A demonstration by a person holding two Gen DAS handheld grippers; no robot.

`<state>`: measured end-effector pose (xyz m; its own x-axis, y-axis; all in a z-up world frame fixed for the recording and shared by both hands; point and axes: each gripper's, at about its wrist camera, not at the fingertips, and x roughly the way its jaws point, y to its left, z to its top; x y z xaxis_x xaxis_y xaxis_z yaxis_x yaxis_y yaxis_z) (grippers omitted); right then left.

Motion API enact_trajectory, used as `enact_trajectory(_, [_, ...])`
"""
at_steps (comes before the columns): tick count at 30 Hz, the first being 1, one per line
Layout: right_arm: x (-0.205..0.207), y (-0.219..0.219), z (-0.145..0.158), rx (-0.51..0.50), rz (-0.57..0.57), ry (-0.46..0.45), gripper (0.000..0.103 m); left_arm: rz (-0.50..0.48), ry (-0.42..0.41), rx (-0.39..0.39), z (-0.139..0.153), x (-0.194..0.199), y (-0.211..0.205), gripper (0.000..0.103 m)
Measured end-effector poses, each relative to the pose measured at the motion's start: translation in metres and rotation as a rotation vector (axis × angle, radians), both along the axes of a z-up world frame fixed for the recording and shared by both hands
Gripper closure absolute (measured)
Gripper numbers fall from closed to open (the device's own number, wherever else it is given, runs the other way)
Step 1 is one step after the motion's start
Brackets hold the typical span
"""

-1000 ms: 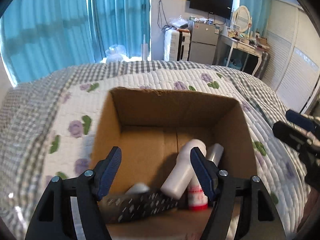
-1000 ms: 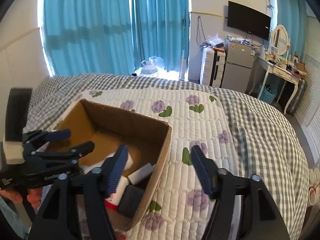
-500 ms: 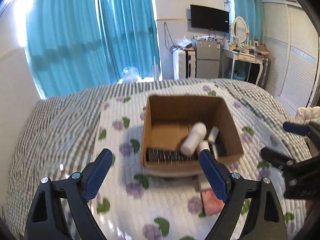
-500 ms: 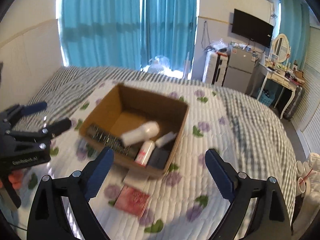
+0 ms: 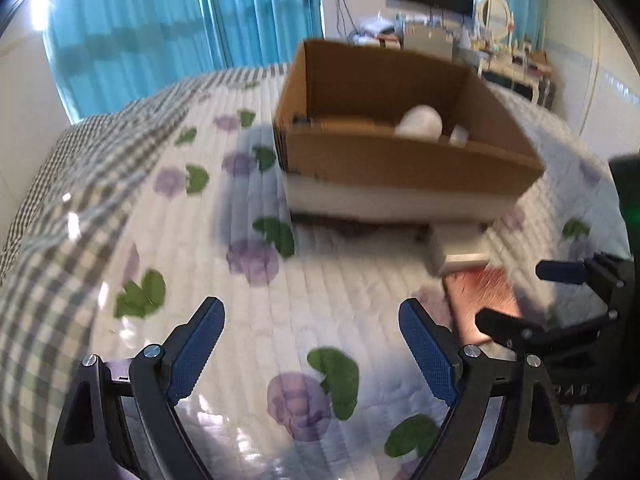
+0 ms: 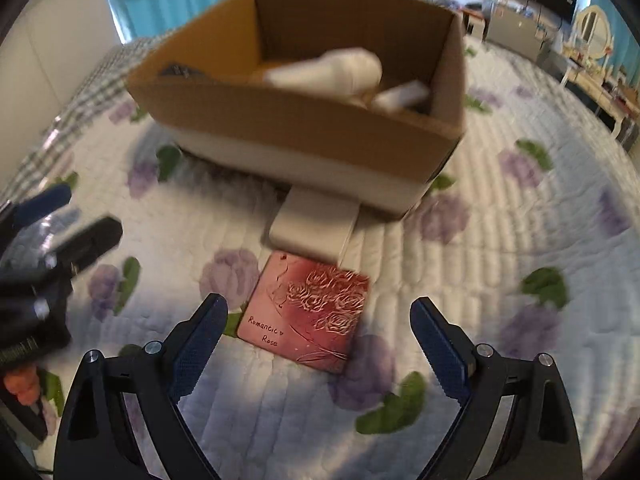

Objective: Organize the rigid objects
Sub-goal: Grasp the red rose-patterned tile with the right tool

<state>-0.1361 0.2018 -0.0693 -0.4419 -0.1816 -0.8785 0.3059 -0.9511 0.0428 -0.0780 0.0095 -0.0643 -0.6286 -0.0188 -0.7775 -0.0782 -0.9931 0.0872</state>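
Both tongs spread above a quilted floral bed

Right tongs [image 6: 318,330] and left tongs [image 5: 310,340] hold nothing. A flat square pink embossed tin [image 6: 306,314] lies just before the brown corrugated cardboard box [image 6: 312,124], one corner pointing boxward; its long axis is unclear.

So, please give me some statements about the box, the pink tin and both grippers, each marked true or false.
1. The right gripper is open, holding nothing. True.
2. The pink tin lies inside the cardboard box. False: it lies on the quilt, in front of the box.
3. A white bottle lies in the box. True.
4. The left gripper is shut on the white flat box. False: its fingers are open and empty.
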Motion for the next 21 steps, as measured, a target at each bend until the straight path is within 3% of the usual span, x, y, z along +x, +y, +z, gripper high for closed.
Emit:
enact_trajectory(5, [-0.008, -0.009, -0.027, 0.008, 0.001, -0.072, 0.010, 0.005, -0.001, 0.002, -0.001, 0.000, 0.000, 0.012])
enact_trajectory(9, [-0.006, -0.016, -0.035, 0.063, 0.015, -0.056, 0.013, 0.023, -0.011, 0.012, -0.001, 0.001, -0.003, 0.012])
enact_trajectory(10, [-0.005, -0.016, -0.035, 0.070, 0.017, -0.049, 0.021, 0.027, -0.012, 0.017, -0.001, 0.000, -0.004, 0.012])
enact_trajectory(11, [-0.003, -0.016, -0.034, 0.071, 0.023, -0.045, 0.023, 0.031, -0.014, 0.022, 0.000, 0.000, -0.005, 0.012])
enact_trajectory(21, [0.016, 0.015, -0.006, 0.069, 0.000, 0.029, 0.030, 0.049, -0.054, 0.034, -0.002, -0.009, -0.002, 0.012])
